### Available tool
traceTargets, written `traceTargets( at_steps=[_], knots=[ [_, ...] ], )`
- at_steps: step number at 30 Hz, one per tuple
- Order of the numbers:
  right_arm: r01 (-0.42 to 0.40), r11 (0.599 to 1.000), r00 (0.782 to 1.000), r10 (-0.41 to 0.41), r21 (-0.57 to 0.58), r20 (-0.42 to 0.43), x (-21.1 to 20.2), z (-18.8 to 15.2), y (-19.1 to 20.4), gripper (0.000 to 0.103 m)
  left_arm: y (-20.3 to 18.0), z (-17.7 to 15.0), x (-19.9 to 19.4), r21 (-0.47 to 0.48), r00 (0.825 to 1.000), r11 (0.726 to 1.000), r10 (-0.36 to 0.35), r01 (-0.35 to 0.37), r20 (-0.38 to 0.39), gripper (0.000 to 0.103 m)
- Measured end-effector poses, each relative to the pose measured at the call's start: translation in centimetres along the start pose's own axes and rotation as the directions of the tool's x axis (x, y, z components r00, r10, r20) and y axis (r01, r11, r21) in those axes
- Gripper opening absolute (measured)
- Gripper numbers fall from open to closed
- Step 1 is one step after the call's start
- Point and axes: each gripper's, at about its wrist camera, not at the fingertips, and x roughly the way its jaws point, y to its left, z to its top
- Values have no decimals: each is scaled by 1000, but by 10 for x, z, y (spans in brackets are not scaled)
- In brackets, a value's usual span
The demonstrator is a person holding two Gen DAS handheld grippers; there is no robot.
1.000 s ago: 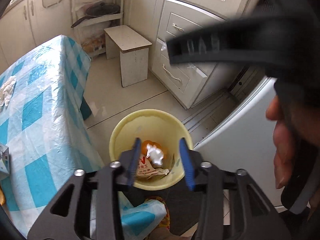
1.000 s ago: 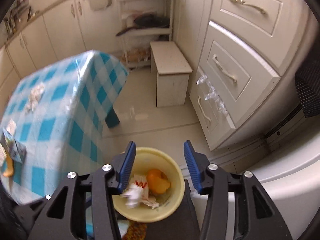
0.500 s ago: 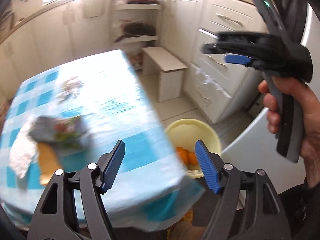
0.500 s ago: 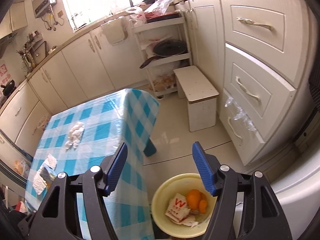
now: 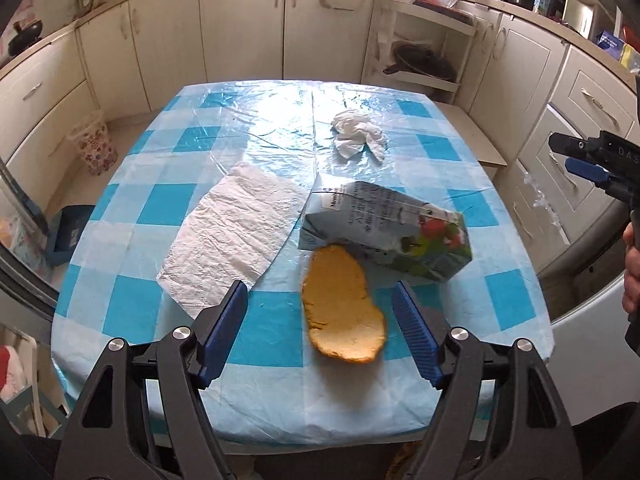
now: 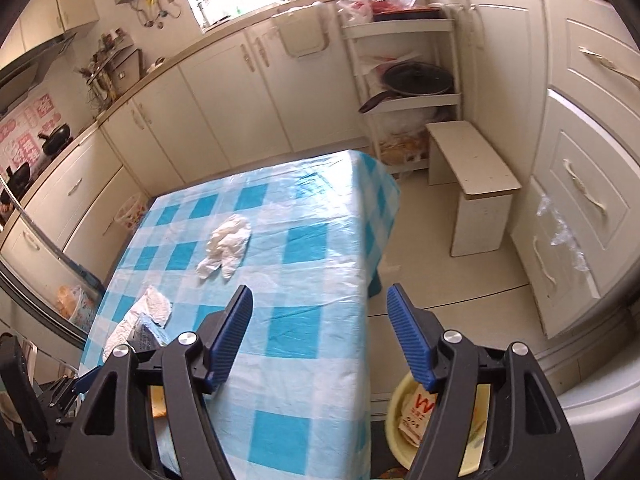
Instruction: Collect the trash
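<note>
On the blue checked table (image 5: 180,208) lie an orange peel (image 5: 340,312), a drink carton (image 5: 384,228) on its side, a flat white paper towel (image 5: 236,236) and a crumpled tissue (image 5: 356,132). My left gripper (image 5: 320,292) hangs open above the near table edge; the peel lies below and between its blue pads, untouched. My right gripper (image 6: 320,296) is open and empty over the table's right side, and shows at the right edge of the left wrist view (image 5: 592,160). The crumpled tissue (image 6: 228,244) lies ahead of it. The yellow bin (image 6: 394,412) with wrappers stands on the floor, partly hidden by the right finger.
A small white stool (image 6: 472,184) and a drawer cabinet (image 6: 576,184) stand right of the table. A shelf rack with a black pan (image 6: 412,80) is at the back. A flowered bin (image 5: 94,148) sits on the floor to the left. A hand (image 5: 632,272) holds the right gripper.
Both views have swung from above the yellow bin to the table. Both grippers' jaws stand wider than before. The white tissue seen between the left jaws over the bin is gone from them.
</note>
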Motion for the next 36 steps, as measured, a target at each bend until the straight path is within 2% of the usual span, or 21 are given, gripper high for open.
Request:
traceTargets(
  at_steps=[3,6,10,15,21,23,28,31,32,35,36],
  knots=[
    [-10,1000,1000,10,-22,-28,22,2,17,68,7,3,14,-10,1000,1000,2,-2,-16,71],
    [-34,999,998,32,-40,-54,42,6,36,68,6,8,21,-7,1000,1000,-25,25,-17,71],
    [-51,995,995,44,-87,-89,70,10,64,76,1,8,26,20,998,998,-51,52,-30,72],
    [-39,977,994,17,-208,-107,102,20,103,79,1,2,38,30,994,995,-89,91,-70,72],
    [-42,974,989,9,-223,-146,143,36,112,81,-1,7,46,28,988,991,-125,128,-86,72],
    [-40,974,988,5,-223,-155,155,42,114,81,-2,9,49,35,987,991,-129,133,-94,68],
    [-34,969,979,-17,-244,-205,187,53,119,81,-3,10,52,40,984,989,-136,141,-112,42],
    [-20,960,967,-53,-281,-248,207,49,122,81,1,10,50,22,979,985,-167,170,-113,34],
    [-18,954,964,-62,-299,-258,211,46,124,79,4,10,50,13,978,984,-178,180,-113,33],
    [-3,937,968,-85,-349,-237,212,44,131,47,11,12,46,-21,970,977,-215,214,-116,27],
    [-22,941,966,-66,-337,-248,209,45,131,23,12,12,45,-27,968,975,-221,220,-115,26]
  ],
)
